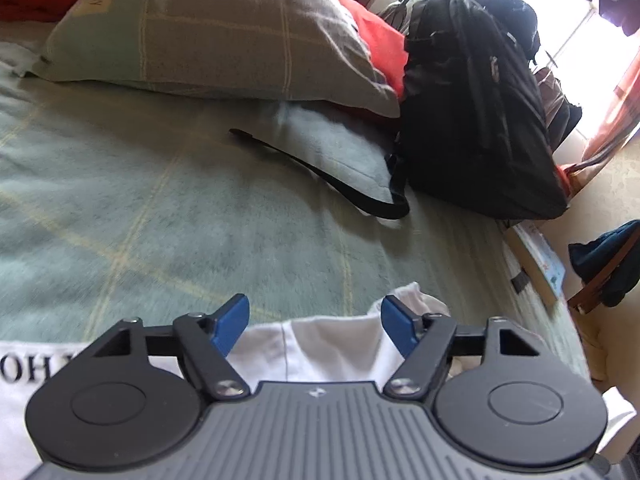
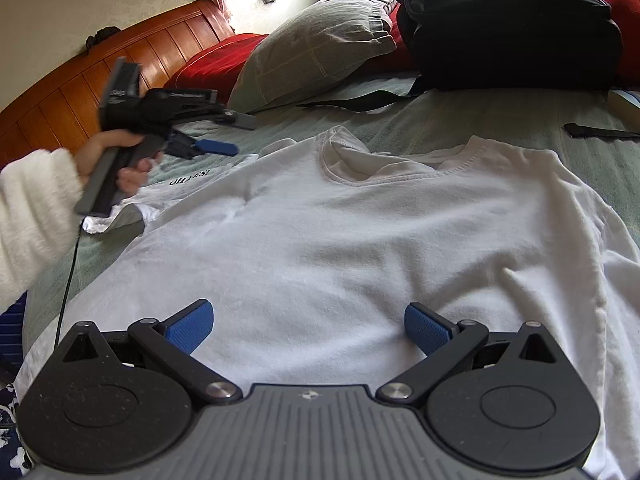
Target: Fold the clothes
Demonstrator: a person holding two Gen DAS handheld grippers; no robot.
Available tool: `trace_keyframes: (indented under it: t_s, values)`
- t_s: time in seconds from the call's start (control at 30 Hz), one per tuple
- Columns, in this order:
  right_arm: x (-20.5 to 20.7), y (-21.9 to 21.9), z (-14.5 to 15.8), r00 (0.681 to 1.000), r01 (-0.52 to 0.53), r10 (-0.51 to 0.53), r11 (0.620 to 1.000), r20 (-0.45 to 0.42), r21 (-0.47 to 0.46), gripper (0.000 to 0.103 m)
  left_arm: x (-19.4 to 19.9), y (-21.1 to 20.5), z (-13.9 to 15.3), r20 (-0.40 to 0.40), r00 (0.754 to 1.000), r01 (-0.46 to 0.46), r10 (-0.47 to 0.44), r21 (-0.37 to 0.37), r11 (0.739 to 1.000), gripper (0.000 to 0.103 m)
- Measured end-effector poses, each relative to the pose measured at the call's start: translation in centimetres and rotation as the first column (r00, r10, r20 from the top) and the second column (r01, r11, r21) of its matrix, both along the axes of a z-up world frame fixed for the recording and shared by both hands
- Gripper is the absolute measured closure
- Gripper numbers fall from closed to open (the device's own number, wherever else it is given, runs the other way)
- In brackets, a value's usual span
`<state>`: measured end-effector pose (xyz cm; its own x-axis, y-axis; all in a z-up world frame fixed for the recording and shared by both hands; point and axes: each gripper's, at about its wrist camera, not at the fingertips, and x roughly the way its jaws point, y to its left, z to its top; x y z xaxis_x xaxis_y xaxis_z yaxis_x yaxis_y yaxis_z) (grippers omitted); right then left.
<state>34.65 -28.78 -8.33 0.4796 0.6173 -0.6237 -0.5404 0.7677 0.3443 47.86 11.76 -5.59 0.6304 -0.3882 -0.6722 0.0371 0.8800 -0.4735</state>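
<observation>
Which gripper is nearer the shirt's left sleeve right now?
Left. The left gripper hovers right over the sleeve at the shirt's edge; the right gripper is over the shirt's lower middle, farther away.

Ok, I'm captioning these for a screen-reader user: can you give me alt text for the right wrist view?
A white T-shirt lies spread on a green bedspread, with the right gripper open just above its lower part. At left, a hand in a fuzzy white sleeve holds the left gripper over a sleeve of the shirt; a pillow and black backpack sit behind.
</observation>
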Motion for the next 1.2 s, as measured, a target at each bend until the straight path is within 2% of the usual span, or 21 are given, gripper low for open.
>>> trace_keyframes:
  t_s: [0.1, 0.2, 0.23, 0.27, 0.37, 0.53, 0.57, 0.7, 0.77, 0.8, 0.87, 0.9, 1.03, 1.2]
  values:
    - [0.0, 0.0, 0.0, 1.0, -0.002, 0.002, 1.0, 0.002, -0.002, 0.0, 0.6, -0.8, -0.6, 0.003, 0.999, 0.044, -0.045, 0.038, 0.998, 0.033]
    - [-0.1, 0.1, 0.0, 1.0, -0.002, 0.002, 1.0, 0.005, -0.006, 0.0, 1.2, -2.3, -0.7, 0.005, 0.992, 0.124, -0.126, 0.152, 0.981, 0.04]
    - [-0.1, 0.1, 0.0, 1.0, -0.003, 0.003, 1.0, 0.006, -0.008, 0.0, 1.4, -2.7, -0.8, 0.006, 0.987, 0.154, -0.159, 0.194, 0.969, 0.045]
    - [-0.1, 0.1, 0.0, 1.0, -0.003, 0.004, 1.0, 0.008, -0.01, 0.0, 1.5, -3.2, -0.8, 0.007, 0.982, 0.183, -0.19, 0.235, 0.955, 0.05]
    - [-0.1, 0.1, 0.0, 1.0, -0.005, 0.005, 1.0, 0.009, -0.014, 0.0, 1.2, -4.3, -0.8, 0.024, 0.957, 0.264, -0.289, 0.342, 0.902, 0.054]
    - [-0.1, 0.2, 0.0, 1.0, -0.005, 0.005, 1.0, 0.013, -0.021, 0.0, 0.4, -6.3, -1.1, 0.012, 0.884, 0.402, -0.468, 0.491, 0.773, 0.054]
    - [-0.2, 0.3, 0.0, 1.0, -0.005, 0.005, 1.0, 0.014, -0.024, 0.0, 0.6, -6.5, -1.1, 0.009, 0.877, 0.414, -0.48, 0.493, 0.765, 0.054]
    - [-0.3, 0.4, 0.0, 1.0, -0.009, 0.01, 0.999, 0.021, -0.037, 0.0, 0.3, -6.5, -0.9, -0.015, 0.875, 0.432, -0.484, 0.477, 0.765, 0.059]
    - [-0.4, 0.4, 0.0, 1.0, -0.01, 0.011, 0.999, 0.022, -0.038, 0.0, -0.3, -6.5, -0.7, -0.023, 0.874, 0.438, -0.486, 0.472, 0.765, 0.075]
    - [-0.4, 0.3, 0.0, 1.0, -0.009, 0.01, 0.999, 0.022, -0.037, 0.0, -0.6, -6.6, -0.6, -0.024, 0.875, 0.434, -0.483, 0.479, 0.763, 0.079]
    - [-0.3, 0.4, 0.0, 1.0, -0.008, 0.009, 0.999, 0.021, -0.036, 0.0, -1.1, -7.0, -0.5, -0.02, 0.887, 0.404, -0.461, 0.517, 0.754, 0.095]
    - [-0.3, 0.4, 0.0, 1.0, -0.007, 0.008, 0.999, 0.022, -0.036, 0.0, -1.2, -7.2, -0.4, -0.017, 0.895, 0.383, -0.445, 0.539, 0.75, 0.098]
    - [-0.3, 0.4, 0.0, 1.0, -0.004, 0.005, 0.999, 0.022, -0.032, 0.0, -1.2, -7.7, 0.2, 0.022, 0.922, 0.294, -0.386, 0.611, 0.735, 0.101]
    - [-0.2, 0.2, 0.0, 1.0, 0.001, -0.001, 1.0, 0.016, -0.016, 0.0, -0.2, -6.3, 0.9, 0.04, 0.952, 0.22, -0.303, 0.599, 0.77, 0.103]
